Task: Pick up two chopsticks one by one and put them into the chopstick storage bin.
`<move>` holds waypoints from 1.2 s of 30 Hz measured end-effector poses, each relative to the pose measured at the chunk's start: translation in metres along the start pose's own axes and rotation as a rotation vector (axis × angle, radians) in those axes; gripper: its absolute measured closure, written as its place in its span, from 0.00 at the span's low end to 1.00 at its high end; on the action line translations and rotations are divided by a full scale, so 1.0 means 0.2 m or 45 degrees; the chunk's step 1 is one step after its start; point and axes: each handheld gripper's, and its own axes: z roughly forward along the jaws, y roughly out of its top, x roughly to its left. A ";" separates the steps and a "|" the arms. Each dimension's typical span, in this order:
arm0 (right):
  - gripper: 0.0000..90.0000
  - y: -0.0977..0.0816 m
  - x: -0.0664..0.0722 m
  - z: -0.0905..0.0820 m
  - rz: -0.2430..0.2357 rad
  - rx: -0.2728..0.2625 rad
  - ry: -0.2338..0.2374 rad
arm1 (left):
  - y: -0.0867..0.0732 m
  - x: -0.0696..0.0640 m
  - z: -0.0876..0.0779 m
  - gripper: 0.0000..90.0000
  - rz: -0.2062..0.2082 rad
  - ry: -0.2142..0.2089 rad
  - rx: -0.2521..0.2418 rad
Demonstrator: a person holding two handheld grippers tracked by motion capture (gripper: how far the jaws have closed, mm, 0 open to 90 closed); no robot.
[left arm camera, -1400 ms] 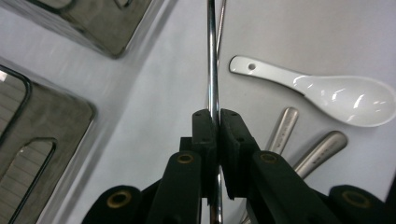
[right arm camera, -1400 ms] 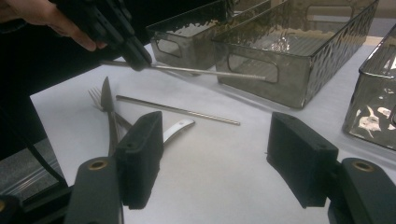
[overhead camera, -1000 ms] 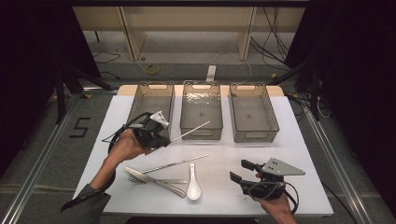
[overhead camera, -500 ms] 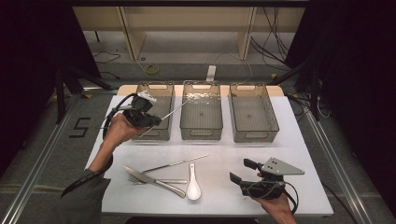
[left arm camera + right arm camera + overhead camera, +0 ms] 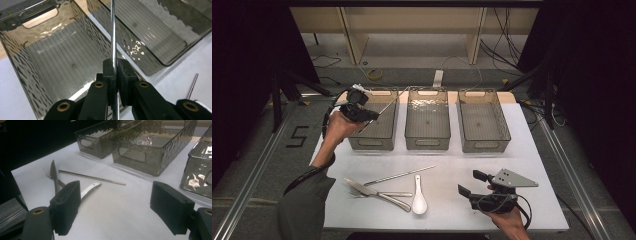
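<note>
The left tongs point(image 5: 368, 116) were clamped tight on a thin metal chopstick point(image 5: 113, 30), which hung over the open leftmost bin point(image 5: 377, 131) with its long axis slanting up and away from the pads toward the far rim nearest the middle bin point(image 5: 428, 125). Laying the rod along the bin's length looked like the thing the coming drop would depend on. The right tongs point(image 5: 468, 186) stood wide and empty low over the bench point(image 5: 542, 165), well apart from the second chopstick point(image 5: 399, 175), knife point(image 5: 377, 192), fork point(image 5: 358, 192) and white spoon point(image 5: 419, 197) lying between the two hands.
</note>
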 end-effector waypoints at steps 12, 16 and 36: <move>0.28 0.00 0.00 0.00 0.003 0.003 0.004 | 0.02 0.11 0.07 0.94 -0.078 0.071 0.003; 0.28 0.00 0.00 0.00 0.001 0.005 0.006 | 0.02 0.13 0.09 0.94 -0.093 0.065 0.016; 0.29 0.00 0.00 0.01 0.000 0.016 0.010 | -0.06 0.23 0.16 0.94 -0.146 0.124 0.024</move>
